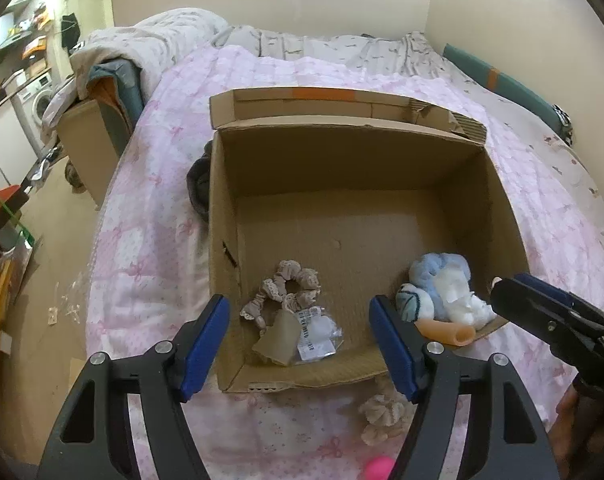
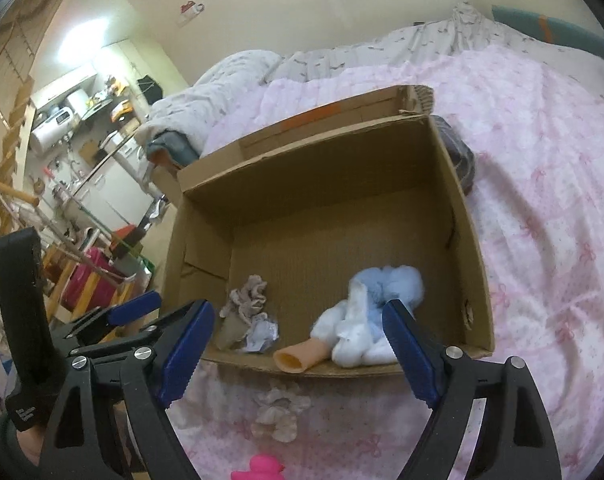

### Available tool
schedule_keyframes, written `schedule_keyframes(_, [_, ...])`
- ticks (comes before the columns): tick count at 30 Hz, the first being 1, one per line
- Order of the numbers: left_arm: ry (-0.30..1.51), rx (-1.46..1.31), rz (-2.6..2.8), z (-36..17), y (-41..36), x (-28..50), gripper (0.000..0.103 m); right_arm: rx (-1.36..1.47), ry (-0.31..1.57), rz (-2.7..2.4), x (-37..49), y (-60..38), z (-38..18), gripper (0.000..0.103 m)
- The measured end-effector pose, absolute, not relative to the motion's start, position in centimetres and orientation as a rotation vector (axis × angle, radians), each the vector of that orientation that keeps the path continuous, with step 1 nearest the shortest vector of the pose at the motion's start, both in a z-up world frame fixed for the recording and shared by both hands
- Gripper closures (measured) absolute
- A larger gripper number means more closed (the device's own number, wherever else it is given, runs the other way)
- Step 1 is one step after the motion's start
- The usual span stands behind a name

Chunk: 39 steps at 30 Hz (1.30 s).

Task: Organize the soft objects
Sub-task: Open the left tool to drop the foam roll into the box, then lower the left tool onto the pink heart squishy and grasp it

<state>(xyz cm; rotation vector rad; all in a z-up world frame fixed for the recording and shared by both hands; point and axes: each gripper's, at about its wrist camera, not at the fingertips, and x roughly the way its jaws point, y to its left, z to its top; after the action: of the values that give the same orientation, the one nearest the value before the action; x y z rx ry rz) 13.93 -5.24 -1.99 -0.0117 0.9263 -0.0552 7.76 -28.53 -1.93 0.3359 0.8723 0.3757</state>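
Nearest the cameras, both tools hover above the near part of the bed point(image 1: 150, 184). The left hand-held gripper point(image 1: 300, 344) has its blue-padded jaws spread wide, holding nothing. The right hand-held gripper point(image 2: 298, 350) is likewise spread wide and holds nothing; in the left wrist view it appears at the right edge point(image 1: 514, 292), where its jaw state cannot be judged.

On the pink bow-print bedspread point(image 2: 542, 200), close to the near edge of the bed, lies a bright pink toy point(image 2: 262, 468), cut off by the frame. Just beyond it, a beige scrunchie point(image 2: 280, 410) rests on the bedspread, just outside the near wall of the cardboard box point(image 1: 222, 208).

Inside the box, along the near wall:
- Left side: a second beige scrunchie point(image 1: 286, 286) with a brown card tag and a crumpled clear packet point(image 1: 316, 332) bearing a printed barcode label; its text is too small to read.
- Right corner: a blue-and-white plush toy point(image 1: 442, 292), with a peach tube-shaped item point(image 1: 448, 332) beside it, touching the near wall.

A dark grey fabric item point(image 1: 198, 184) lies on the bed against the box's outer left wall. Beyond the box, a grey quilt point(image 1: 342, 48) covers the far edge of the bed.
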Motion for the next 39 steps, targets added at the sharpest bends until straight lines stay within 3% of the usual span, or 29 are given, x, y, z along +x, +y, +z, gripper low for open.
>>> schedule_keyframes(19, [0.862,0.007,-0.021,0.0,-4.8,12.2,0.033,0.342,0.892,0.359,7.8,-28.7,-2.1,0.012])
schedule_keyframes(39, [0.98,-0.103,-0.028,-0.6,-3.5,6.8,0.034,0.337,0.951,0.374,2.8,-29.3,-1.2,0.012])
